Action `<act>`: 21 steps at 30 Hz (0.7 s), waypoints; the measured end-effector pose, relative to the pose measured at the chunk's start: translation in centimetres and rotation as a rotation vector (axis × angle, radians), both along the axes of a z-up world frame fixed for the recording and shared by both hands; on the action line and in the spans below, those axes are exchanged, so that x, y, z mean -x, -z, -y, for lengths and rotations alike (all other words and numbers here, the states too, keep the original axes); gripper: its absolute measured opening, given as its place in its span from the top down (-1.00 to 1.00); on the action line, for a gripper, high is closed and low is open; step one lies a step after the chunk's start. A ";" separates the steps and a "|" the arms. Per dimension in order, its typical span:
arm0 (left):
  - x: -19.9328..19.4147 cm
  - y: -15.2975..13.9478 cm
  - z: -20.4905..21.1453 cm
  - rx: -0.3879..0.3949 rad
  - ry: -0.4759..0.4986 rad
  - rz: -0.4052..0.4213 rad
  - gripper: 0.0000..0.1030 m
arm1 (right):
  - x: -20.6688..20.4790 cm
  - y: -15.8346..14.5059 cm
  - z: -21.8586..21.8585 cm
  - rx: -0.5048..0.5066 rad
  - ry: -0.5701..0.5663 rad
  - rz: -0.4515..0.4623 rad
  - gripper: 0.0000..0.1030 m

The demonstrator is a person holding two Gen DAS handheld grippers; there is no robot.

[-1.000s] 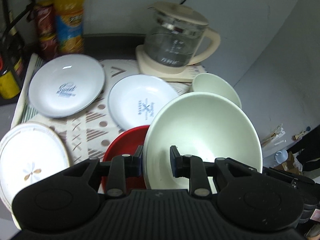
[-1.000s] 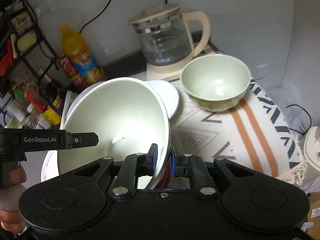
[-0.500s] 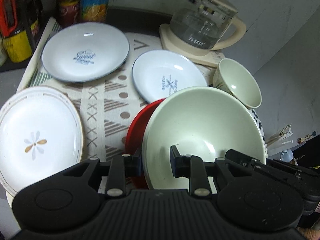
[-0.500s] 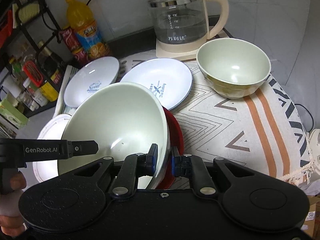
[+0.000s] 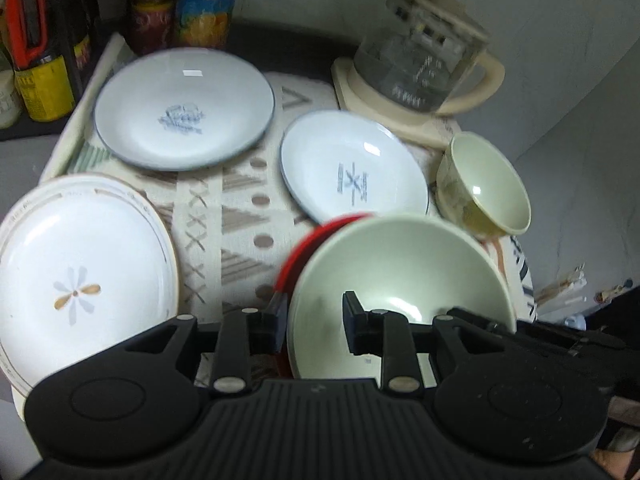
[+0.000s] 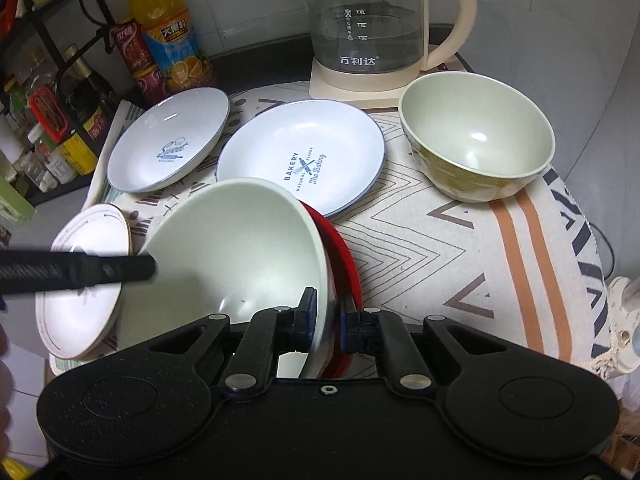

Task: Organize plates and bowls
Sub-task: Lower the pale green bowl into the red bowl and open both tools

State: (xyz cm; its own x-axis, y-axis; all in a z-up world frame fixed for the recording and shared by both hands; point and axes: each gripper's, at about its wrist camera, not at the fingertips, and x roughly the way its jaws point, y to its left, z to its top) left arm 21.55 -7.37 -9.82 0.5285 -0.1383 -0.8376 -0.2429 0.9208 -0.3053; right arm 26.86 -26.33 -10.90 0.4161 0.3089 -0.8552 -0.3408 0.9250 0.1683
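A: What does the left wrist view show?

B: The left gripper (image 5: 314, 322) has its fingers either side of the near rim of a big pale bowl (image 5: 400, 280). The gap looks wider than the rim, so I cannot tell if it pinches. A red bowl (image 5: 296, 256) sits behind it, only its rim showing. On the patterned cloth (image 5: 236, 216) lie three glossy plates: a cream plate (image 5: 80, 272) with a flower, a far plate (image 5: 184, 108) and a bakery plate (image 5: 352, 172), both white with thin blue rims. A small bowl (image 5: 484, 188) stands to the right, a glass kettle (image 5: 420, 60) behind. This view is blurred.

A: And the right wrist view?

B: The right gripper (image 6: 328, 320) is clamped on the rims of the big pale bowl (image 6: 236, 248) and red bowl (image 6: 344, 256) together, tilted steeply. The left tool's dark finger crosses the pale bowl's far rim. The small bowl (image 6: 476, 136) stands well apart, upright, smooth inside, faceted outside.

A: Which step is this?

B: I judge the nested bowls are being carried as a pair. Next, they need levelling and setting on bare cloth (image 6: 440, 248), gently, as the glaze looks slippery
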 end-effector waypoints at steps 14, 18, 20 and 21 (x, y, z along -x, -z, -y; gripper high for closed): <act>-0.8 -3.2 0.4 -0.031 -0.005 0.079 0.13 | 0.0 -1.6 0.8 -0.043 -0.019 -0.001 0.61; -1.9 -3.9 1.1 -0.034 0.016 0.104 0.06 | -0.4 -3.3 2.5 -0.091 0.021 0.043 0.37; -2.6 -4.0 1.5 -0.032 0.030 0.110 0.06 | -0.8 -3.9 3.5 -0.099 0.045 0.063 0.29; -3.0 -4.1 1.8 -0.032 0.039 0.113 0.06 | -1.1 -4.1 4.1 -0.105 0.060 0.069 0.21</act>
